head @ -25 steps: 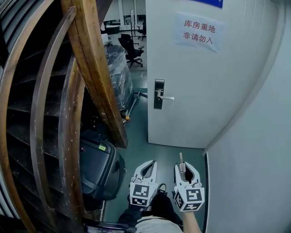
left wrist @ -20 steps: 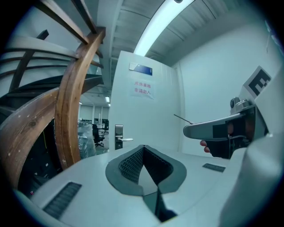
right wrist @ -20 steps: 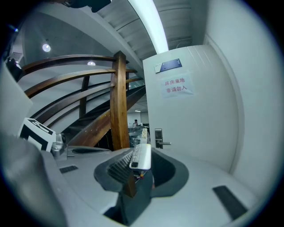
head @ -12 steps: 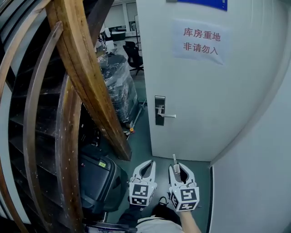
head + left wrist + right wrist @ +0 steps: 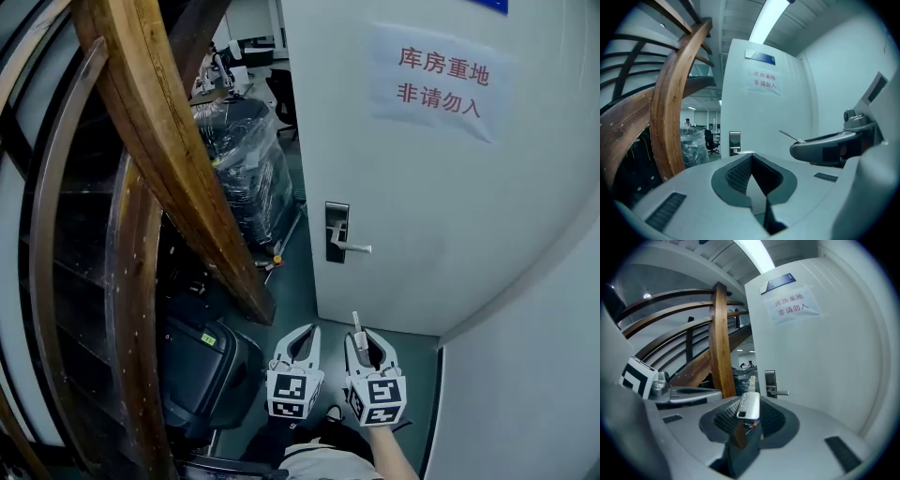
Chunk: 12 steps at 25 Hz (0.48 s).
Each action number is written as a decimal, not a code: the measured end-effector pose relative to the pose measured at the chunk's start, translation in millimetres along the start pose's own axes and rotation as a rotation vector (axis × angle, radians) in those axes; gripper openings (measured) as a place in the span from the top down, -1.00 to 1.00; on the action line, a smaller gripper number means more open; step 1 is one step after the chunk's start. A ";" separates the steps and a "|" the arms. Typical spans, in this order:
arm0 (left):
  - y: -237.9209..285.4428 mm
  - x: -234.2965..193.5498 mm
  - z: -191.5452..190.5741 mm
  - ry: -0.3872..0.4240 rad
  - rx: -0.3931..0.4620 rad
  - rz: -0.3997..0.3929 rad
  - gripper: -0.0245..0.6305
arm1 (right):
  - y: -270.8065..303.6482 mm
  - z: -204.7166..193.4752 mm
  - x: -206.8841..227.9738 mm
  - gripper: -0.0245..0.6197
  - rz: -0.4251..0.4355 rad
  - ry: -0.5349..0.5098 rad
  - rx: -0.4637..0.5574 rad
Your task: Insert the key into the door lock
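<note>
Currently, the approach step is in hand: the key has not reached the lock. The right tool (image 5: 367,345) is clamped on the key (image 5: 749,405), whose flat silver blade projects forward and upward beyond the jaw tips. The left tool (image 5: 302,343) sits just beside the right one, with its jaws brought together at the tips and nothing between them. Both tools are held low, close to the person's body and well apart from the door (image 5: 450,216).

The door is white and carries a paper notice (image 5: 441,82) with red characters. The door lock (image 5: 336,232) is a dark vertical plate near the door's left edge, with a silver lever handle (image 5: 356,248) pointing right. The keyhole cannot be made out at this range. An office area with a wrapped pallet (image 5: 246,164) shows past the lock-side edge, so the door appears to be unlatched. A wooden stair beam (image 5: 173,159) rises at the left, and a black case (image 5: 202,361) rests on the floor beneath it.

Next move, as a judgement:
1. Raise and advance the right tool toward the plate.
2. Bring the blade level and in line with the keyway.
3. Match the blade's orientation to the slot before pushing.

The left tool is free to steady the door, which may swing under insertion force.
</note>
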<state>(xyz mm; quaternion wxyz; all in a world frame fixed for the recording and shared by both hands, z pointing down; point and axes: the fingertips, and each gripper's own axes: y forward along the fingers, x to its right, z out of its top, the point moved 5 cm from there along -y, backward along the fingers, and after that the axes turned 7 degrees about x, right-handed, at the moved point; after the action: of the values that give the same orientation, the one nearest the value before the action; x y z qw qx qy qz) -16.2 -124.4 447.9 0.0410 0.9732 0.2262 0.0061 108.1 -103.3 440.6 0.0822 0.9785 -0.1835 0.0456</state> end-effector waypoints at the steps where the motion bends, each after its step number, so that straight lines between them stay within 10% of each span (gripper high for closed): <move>1: 1.5 -2.5 -3.9 -0.003 -0.012 0.006 0.92 | 6.4 -3.7 1.3 0.58 0.002 0.001 -0.013; 12: 31.5 -47.0 -57.4 -0.025 -0.054 0.003 0.92 | 102.6 -54.5 11.8 0.58 -0.037 -0.018 -0.100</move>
<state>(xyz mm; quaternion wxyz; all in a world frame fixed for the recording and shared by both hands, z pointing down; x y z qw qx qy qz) -46.3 -168.9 508.0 0.0699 0.9720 0.2241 -0.0002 78.2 -192.1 510.2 0.1303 0.9767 -0.1683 0.0263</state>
